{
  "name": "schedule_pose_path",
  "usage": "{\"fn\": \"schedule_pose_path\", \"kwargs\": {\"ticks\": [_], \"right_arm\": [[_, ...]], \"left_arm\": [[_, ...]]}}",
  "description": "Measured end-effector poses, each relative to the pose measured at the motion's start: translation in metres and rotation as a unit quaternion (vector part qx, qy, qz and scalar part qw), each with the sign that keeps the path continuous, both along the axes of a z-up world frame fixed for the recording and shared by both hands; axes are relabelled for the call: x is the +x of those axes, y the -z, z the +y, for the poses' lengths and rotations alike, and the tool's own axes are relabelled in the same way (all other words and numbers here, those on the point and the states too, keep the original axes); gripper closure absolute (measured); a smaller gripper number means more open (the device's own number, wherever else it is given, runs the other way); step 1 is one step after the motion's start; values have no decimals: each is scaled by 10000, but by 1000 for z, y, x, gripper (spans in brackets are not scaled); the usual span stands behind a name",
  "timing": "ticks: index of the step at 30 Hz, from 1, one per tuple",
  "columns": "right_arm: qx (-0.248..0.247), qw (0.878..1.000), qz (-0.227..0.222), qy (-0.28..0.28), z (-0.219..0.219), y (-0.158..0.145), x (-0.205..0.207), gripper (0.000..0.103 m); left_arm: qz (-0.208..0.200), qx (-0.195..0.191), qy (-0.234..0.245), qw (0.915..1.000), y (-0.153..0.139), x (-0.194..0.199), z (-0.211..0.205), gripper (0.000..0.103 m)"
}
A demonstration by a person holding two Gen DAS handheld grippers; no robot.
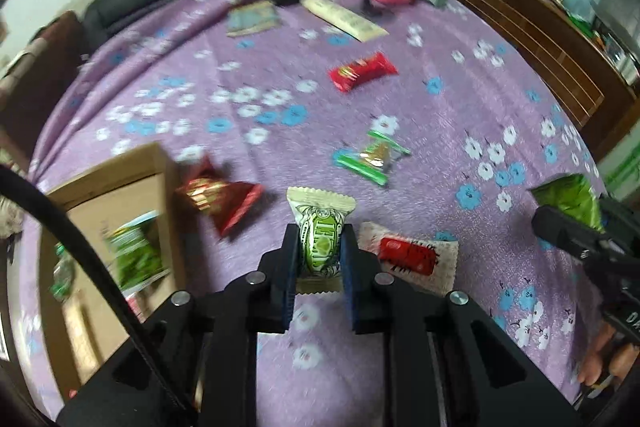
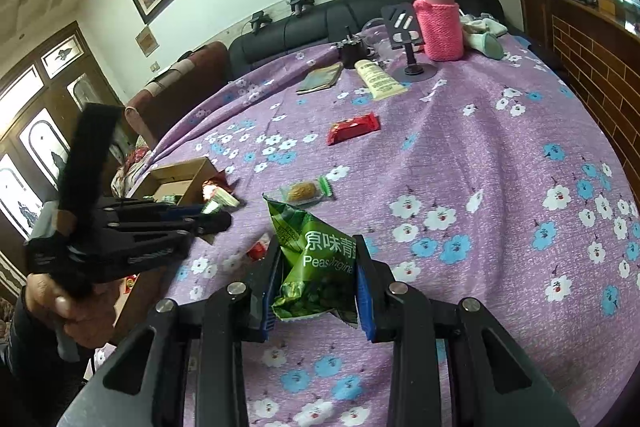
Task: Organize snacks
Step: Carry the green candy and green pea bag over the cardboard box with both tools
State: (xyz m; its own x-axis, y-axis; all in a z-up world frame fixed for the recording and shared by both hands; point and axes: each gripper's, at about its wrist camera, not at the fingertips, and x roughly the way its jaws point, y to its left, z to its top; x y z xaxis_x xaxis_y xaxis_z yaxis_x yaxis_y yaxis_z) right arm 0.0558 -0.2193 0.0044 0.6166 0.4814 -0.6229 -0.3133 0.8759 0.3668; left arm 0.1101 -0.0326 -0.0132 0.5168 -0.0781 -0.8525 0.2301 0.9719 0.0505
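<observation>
My left gripper (image 1: 320, 247) is shut on a white-and-green wrapped snack (image 1: 320, 227), held above the purple flowered cloth (image 1: 460, 131). My right gripper (image 2: 318, 267) is shut on a green pea packet (image 2: 320, 263); that packet also shows at the right edge of the left wrist view (image 1: 568, 199). A cardboard box (image 1: 120, 219) with green packets inside sits at the left, and shows in the right wrist view (image 2: 180, 175). Loose on the cloth lie a dark red packet (image 1: 224, 199), a green-ended cake wrapper (image 1: 372, 157), a red bar (image 1: 362, 71) and a white-and-red packet (image 1: 408, 255).
At the far end stand a pink-sleeved flask (image 2: 438, 15), a black phone stand (image 2: 406, 39), a cream tube (image 2: 378, 79) and a small booklet (image 2: 320, 79). A dark sofa (image 2: 340, 15) lies beyond, and wood panelling (image 2: 592, 67) at the right.
</observation>
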Motion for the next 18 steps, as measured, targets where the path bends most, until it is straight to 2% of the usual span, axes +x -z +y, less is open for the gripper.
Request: {"fn": "schedule_pose_path", "kwargs": {"ticks": [6,18], "right_arm": [[-54,9998,-25,-204,20,-4,-1,71],[-147,9974,-98,-700,75,-15,1,72]], "left_arm": [[-437,172,-558,9973,-18,-22,23,82],[-592,258,-1313,9892,-18,-41,76,82]]}}
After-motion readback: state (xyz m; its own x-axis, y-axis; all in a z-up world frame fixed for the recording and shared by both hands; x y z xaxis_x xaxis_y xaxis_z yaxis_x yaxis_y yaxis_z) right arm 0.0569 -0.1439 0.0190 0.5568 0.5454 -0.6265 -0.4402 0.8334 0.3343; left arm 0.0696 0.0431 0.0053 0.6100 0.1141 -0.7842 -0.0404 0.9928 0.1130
